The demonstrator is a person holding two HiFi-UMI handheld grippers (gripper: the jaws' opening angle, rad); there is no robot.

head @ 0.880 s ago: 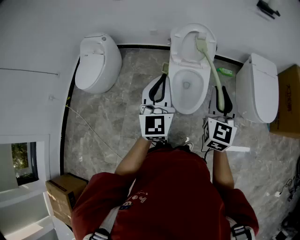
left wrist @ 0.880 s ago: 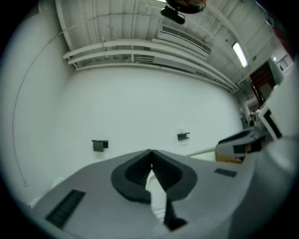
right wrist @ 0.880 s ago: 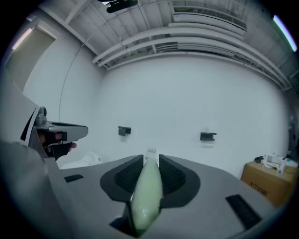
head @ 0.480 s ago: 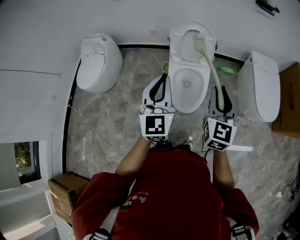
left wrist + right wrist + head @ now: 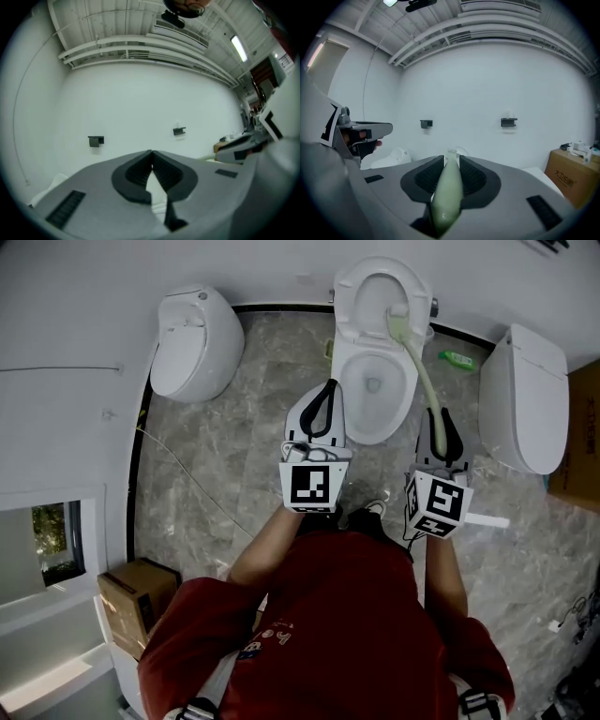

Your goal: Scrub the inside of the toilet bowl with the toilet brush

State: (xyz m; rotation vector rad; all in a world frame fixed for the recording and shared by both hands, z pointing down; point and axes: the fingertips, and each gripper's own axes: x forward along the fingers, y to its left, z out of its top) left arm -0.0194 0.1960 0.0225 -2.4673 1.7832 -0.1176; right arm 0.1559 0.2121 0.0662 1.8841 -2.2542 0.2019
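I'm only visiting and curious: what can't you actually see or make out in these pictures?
- Head view: whether the toilet brush head touches the toilet bowl; too small to tell.
- Right gripper view: the bowl, hidden below the right gripper; only the brush handle shows.
- Head view: the green item on the floor, too small to name.
- Head view: the cardboard box, cut off by the right edge.

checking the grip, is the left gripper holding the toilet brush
No, the left gripper is shut and empty; the toilet brush sits in the right gripper.
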